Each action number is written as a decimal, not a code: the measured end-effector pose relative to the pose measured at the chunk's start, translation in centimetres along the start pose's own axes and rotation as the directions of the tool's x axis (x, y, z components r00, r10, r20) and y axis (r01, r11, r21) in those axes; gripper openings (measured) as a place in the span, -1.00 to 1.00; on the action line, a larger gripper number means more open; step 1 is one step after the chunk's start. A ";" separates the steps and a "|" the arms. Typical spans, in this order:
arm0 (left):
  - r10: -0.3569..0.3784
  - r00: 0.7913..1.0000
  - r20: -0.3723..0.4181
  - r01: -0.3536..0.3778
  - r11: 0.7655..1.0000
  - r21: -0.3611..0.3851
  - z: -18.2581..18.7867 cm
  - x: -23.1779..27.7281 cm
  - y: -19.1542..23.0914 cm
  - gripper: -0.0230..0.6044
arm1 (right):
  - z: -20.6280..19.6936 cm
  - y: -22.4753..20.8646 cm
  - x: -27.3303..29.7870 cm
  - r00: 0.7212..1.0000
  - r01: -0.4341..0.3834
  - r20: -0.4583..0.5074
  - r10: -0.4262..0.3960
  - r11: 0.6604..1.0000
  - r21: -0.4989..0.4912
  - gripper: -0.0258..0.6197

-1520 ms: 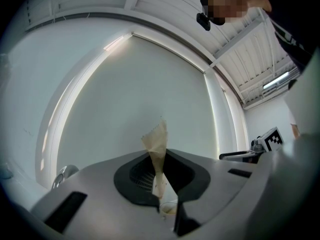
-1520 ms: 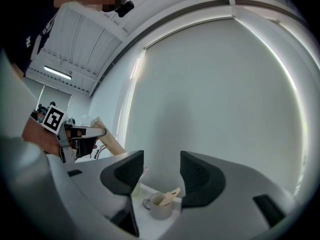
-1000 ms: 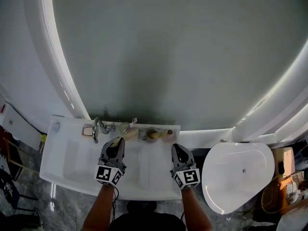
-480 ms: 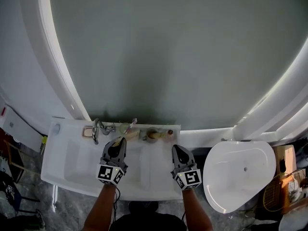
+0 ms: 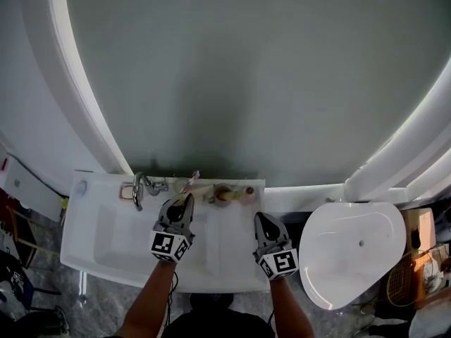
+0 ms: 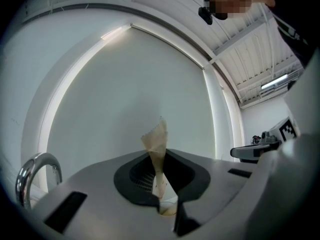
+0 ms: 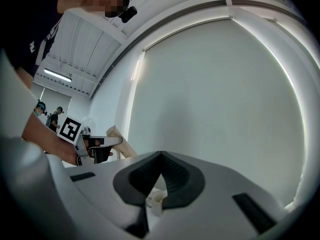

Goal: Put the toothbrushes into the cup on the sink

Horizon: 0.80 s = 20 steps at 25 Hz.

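**Left hand at the cup, right hand idle**

The left hand-held gripper [image 5: 186, 200] was clamped on a thin tan stick in a crimped wrapper [image 6: 156, 154]. I took it for a wrapped toothbrush. Its long axis ran across the jaws and stood close to upright, with the saw-toothed end of the wrapper uppermost. The right gripper view confirmed this, showing the stick rising at a slight tilt from the other hand's jaws.

The cup [image 5: 182, 186] stood on the back edge of the sink [image 5: 99, 241], just right of the tap [image 5: 139, 187]. A pink toothbrush [image 5: 194, 178] was already leaning out of it. From the head view the cup lay directly ahead of the left jaws and very near them. I could not tell whether they touched. The left hand was clearly the nearer one.

Judgement: the next move depended on getting the lower end of the stick over the cup mouth before release, and the pink brush left less room there.

The right hand-held gripper [image 5: 262, 218] had its jaws together with nothing between them. It was over the front right part of the sink, well apart from the cup. A brown vessel [image 5: 224, 193] sat on the back edge, further right.

No brand or label was readable on the wrapper, cup or sink. The only print in view was the black-and-white square pattern on each marker cube [image 5: 171, 246].
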<state>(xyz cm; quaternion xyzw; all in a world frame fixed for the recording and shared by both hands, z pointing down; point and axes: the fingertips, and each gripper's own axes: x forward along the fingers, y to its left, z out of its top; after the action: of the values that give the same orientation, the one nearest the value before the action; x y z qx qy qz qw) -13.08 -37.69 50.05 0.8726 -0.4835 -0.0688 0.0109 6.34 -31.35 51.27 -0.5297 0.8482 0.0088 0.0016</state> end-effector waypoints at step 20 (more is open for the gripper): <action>-0.029 0.989 -0.142 0.031 0.999 0.014 -9.2 7.1 -0.6 -0.78 | -1.1 -1.1 -0.9 1.000 0.005 0.015 -0.004 1.000 -0.016 -0.84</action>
<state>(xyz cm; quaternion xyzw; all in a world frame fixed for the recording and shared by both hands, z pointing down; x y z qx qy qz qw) -7.60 -43.82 58.33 0.8824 -0.4690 -0.0026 0.0370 7.74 -31.09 52.40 -0.5315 0.8468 0.0198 0.0037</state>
